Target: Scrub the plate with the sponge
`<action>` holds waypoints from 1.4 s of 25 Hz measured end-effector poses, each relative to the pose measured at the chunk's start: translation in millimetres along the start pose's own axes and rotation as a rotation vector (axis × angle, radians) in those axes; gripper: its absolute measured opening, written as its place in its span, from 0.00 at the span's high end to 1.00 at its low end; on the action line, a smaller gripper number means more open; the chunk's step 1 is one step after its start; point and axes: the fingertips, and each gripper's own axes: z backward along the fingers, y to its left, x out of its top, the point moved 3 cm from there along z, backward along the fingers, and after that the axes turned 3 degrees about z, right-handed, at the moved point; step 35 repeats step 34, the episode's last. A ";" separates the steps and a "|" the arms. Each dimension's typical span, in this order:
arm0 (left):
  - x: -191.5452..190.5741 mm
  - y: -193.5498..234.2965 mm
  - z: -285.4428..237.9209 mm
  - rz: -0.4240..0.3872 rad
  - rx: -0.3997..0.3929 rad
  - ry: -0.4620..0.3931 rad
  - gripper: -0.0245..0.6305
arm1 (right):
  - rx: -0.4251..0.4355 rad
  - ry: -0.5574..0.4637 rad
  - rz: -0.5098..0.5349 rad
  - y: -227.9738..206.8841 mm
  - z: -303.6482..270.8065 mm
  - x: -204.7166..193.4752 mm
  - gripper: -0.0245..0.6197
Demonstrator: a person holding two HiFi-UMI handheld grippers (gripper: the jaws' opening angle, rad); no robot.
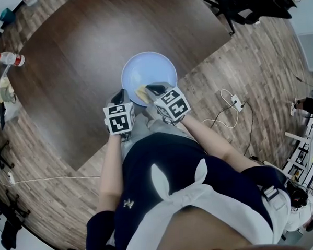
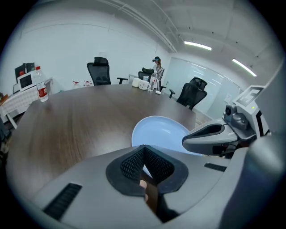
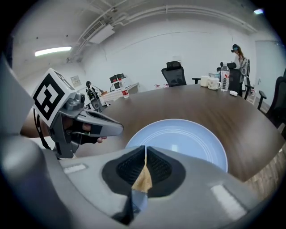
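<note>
A yellow sponge [image 3: 143, 179] is clamped in the right gripper [image 3: 145, 148] over the blue plate's [image 3: 187, 138] 6 o'clock rim. The left gripper's [image 2: 144, 147] jaws are closed together, empty, at 7 o'clock.

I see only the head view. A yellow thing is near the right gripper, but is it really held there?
Observer: Yes. In the right gripper view, the right gripper has its fingers closed on a thin yellow sponge, at the near edge of the plate.
Operator: And the left gripper, is it open?
Observer: No. In the left gripper view, the left gripper has its fingertips together, and I see nothing clearly held between them.
</note>
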 end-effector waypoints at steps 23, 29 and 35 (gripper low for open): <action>13.3 -93.7 59.3 -0.049 -0.091 -0.285 0.96 | 0.006 -0.232 -0.047 24.7 86.0 -3.9 0.96; 2.4 -112.2 65.4 -0.062 -0.080 -0.289 0.95 | -0.015 -0.265 -0.047 25.0 105.6 -14.2 0.96; -5.8 -119.4 72.4 -0.062 -0.074 -0.289 0.95 | 0.002 -0.271 -0.049 31.1 114.2 -18.9 0.96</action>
